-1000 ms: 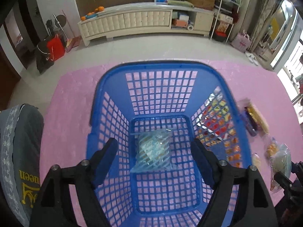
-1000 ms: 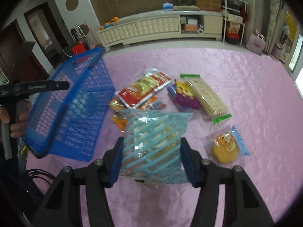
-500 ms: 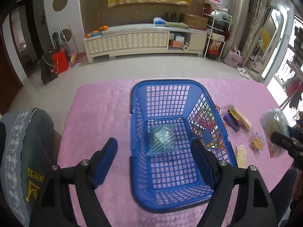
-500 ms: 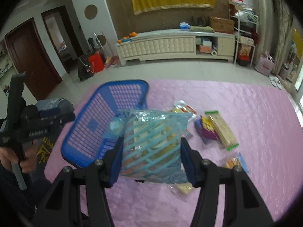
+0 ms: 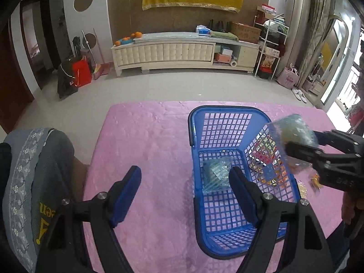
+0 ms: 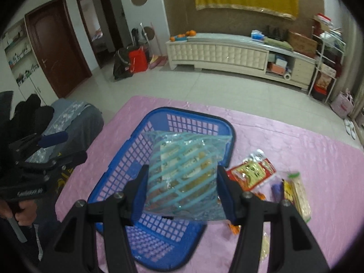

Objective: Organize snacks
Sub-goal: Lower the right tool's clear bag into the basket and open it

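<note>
I have the right gripper [image 6: 182,190] clamped on a striped blue snack bag [image 6: 184,175], held in the air above the blue basket [image 6: 193,118] and not yet let go. One similar bag [image 5: 215,176] already lies on the basket floor, so by my reckoning the job is early: one packed, one on its way, several left. The leftovers sit on the pink counter [image 5: 145,141] just right of the basket: a red packet [image 6: 251,173], a purple one [image 6: 276,188], a long pale cracker pack [image 6: 300,195] and some smaller bits I cannot make out (partly hidden behind my own gripper). My left gripper [image 5: 184,188] stands apart and holds nothing, hovering over the basket's left wall. The basket mouth is wide and mostly bare, so a drop has plenty of room; the counter left of it is free too, with a grey chair [image 5: 34,173] at that edge.
</note>
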A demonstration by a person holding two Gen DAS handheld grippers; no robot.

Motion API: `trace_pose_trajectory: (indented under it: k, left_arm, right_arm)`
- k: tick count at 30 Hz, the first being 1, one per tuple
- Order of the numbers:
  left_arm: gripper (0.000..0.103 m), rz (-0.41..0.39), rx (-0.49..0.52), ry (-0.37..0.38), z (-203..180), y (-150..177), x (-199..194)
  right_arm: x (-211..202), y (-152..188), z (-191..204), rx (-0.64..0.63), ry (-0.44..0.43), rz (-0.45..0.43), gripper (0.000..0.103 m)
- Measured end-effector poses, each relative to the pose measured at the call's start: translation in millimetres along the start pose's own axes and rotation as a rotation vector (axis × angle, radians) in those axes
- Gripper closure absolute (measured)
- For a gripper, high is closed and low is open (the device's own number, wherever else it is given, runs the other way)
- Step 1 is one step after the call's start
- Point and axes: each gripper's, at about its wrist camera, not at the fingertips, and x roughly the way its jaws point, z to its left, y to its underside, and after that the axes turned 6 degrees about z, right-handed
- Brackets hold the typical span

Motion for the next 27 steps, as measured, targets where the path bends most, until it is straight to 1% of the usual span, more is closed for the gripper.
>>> trace_pose_trajectory:
  k: [2, 4, 6, 8, 10, 12, 14, 15, 16, 19, 22, 27]
  left_arm:
    - [0.025, 0.010, -0.002, 0.003, 1, -4, 10]
    - [0.025, 0.019, -0.002, 0.008, 3, -7, 17]
    - [0.025, 0.034, -0.007, 0.009, 3, -12, 27]
    - [0.025, 0.044, -0.012, 0.017, 2, -16, 34]
    - [0.025, 0.049, -0.013, 0.000, -1, -17, 37]
    - [0.025, 0.048, 0.002, -0.019, -5, -17, 41]
    - [0.025, 0.055, 0.010, -0.015, -11, -17, 44]
    - [0.025, 0.060, 0.009, -0.014, -12, -17, 44]
    - [0.025, 0.062, 0.007, -0.013, -14, -16, 44]
    - [0.025, 0.059, 0.005, -0.009, -20, -13, 39]
    - [0.025, 0.057, 0.007, -0.006, -23, -7, 33]
    - [0.025, 0.050, 0.013, -0.008, -34, 4, 17]
  right_arm:
    - [15, -7, 2, -0.021, 0.010, 0.026, 0.042]
    - [32, -13, 5, -0.069, 0.046, 0.050, 0.042]
    - [47, -19, 1, -0.077, 0.083, 0.087, 0.042]
    - [56, -21, -3, -0.081, 0.081, 0.111, 0.042]
    - [64, -22, -5, -0.096, 0.100, 0.142, 0.042]
    - [65, -21, -7, -0.110, 0.110, 0.127, 0.040]
    - [65, -17, -10, -0.110, 0.108, 0.116, 0.036]
    - [66, -16, -11, -0.105, 0.103, 0.121, 0.032]
    - [66, -16, -12, -0.101, 0.102, 0.122, 0.026]
    - [55, -14, -13, -0.091, 0.142, 0.082, 0.021]
    - [35, -5, -14, -0.089, 0.131, 0.028, 0.019]
    - [5, 13, -18, -0.068, 0.106, 0.022, 0.018]
